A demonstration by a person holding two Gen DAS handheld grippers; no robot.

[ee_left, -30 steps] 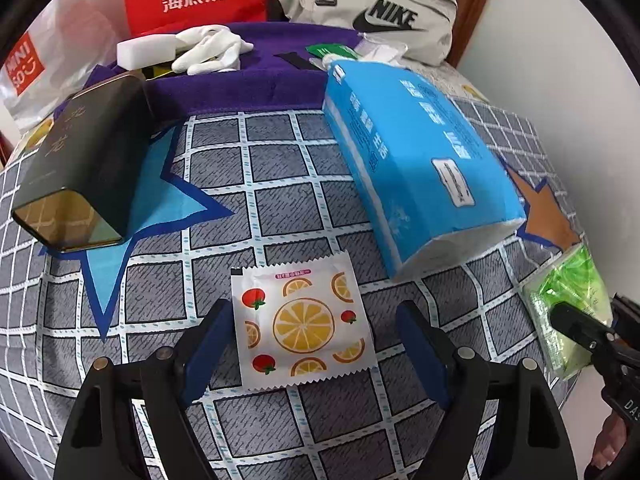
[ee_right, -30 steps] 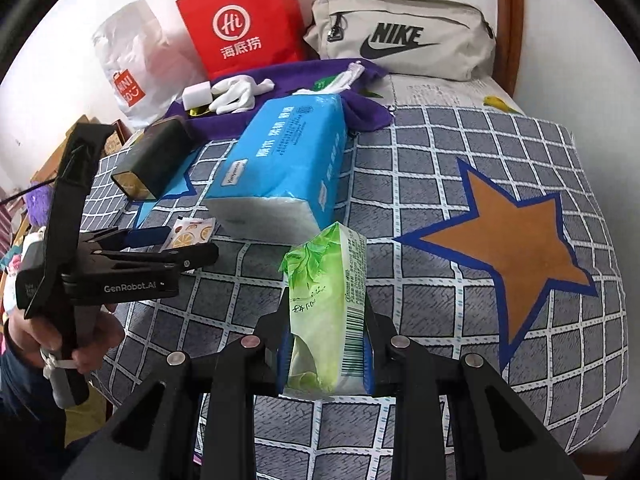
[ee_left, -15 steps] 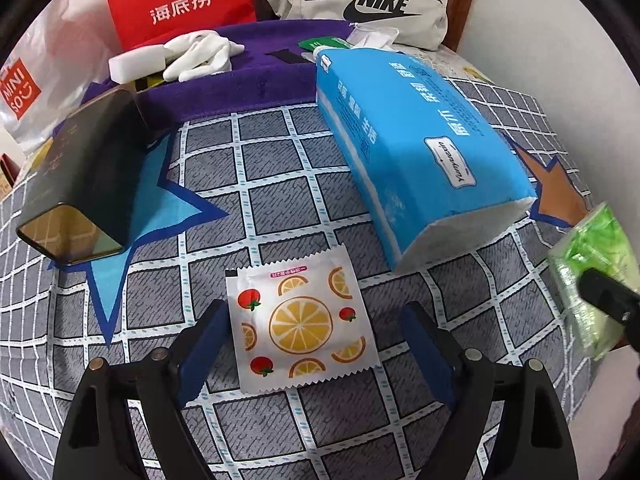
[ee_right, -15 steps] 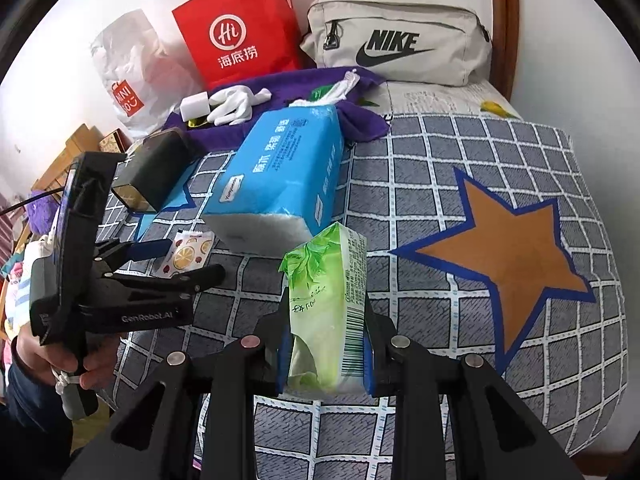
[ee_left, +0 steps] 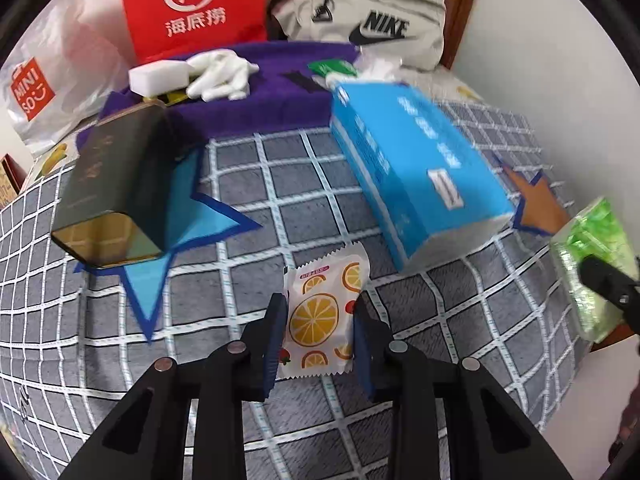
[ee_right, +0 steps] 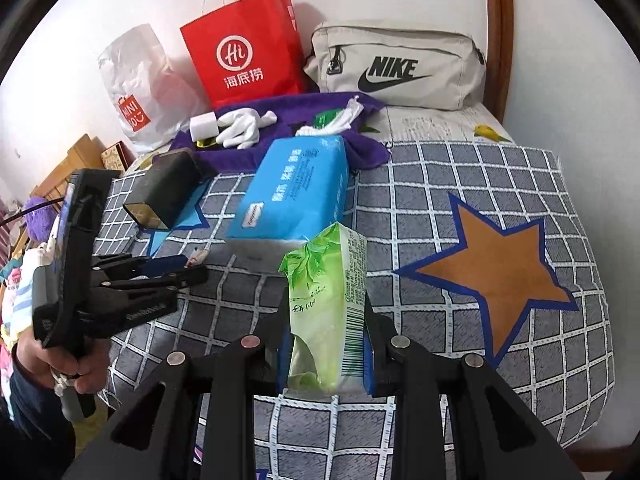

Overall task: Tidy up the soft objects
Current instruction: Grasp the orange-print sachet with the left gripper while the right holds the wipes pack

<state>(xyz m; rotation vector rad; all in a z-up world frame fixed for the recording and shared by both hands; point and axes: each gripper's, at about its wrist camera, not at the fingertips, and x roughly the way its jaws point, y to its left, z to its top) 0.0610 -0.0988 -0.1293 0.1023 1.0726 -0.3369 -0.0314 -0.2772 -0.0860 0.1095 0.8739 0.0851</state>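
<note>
Left claw (ee_left: pixel 319 322): jaws closing, the pads pressing both sides of the orange-print sachet (ee_left: pixel 320 312), which is bowed between them just above the checked bedspread (ee_left: pixel 280 184). Right claw (ee_right: pixel 326 334): clamped on the upright green tissue pack (ee_right: pixel 328 304), held clear of the bedspread. The blue tissue pack (ee_left: pixel 416 184) lies between the two claws, beside a dark box (ee_left: pixel 116 196). Behind them, on a purple towel (ee_left: pixel 272 100), lie white gloves (ee_left: pixel 224 74).
</note>
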